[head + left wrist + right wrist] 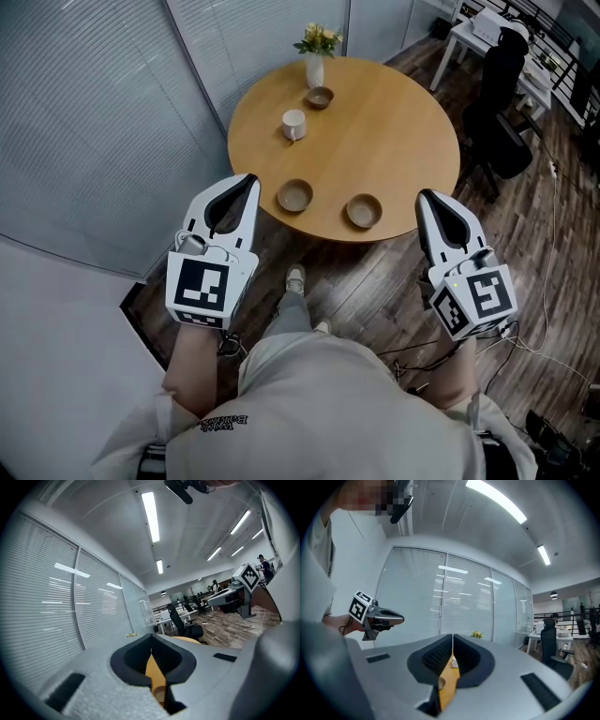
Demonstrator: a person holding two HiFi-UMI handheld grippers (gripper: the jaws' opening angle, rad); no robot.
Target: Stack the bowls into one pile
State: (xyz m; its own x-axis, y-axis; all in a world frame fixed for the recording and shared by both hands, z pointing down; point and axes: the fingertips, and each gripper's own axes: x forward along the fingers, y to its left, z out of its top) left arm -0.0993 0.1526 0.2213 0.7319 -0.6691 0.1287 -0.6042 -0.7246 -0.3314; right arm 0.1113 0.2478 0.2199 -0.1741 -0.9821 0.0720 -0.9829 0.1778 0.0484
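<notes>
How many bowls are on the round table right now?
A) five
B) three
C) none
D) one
B, three: the far bowl sits beside the vase, and a left bowl and a right bowl sit near the front edge of the table. None are stacked yet.

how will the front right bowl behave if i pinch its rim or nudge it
The bowl looks rigid, perhaps ceramic, so it likely won't flex. Low and wide, it probably won't tip, but may slide on the smooth table. It sits near the edge, so a push toward you could drop it.
</notes>
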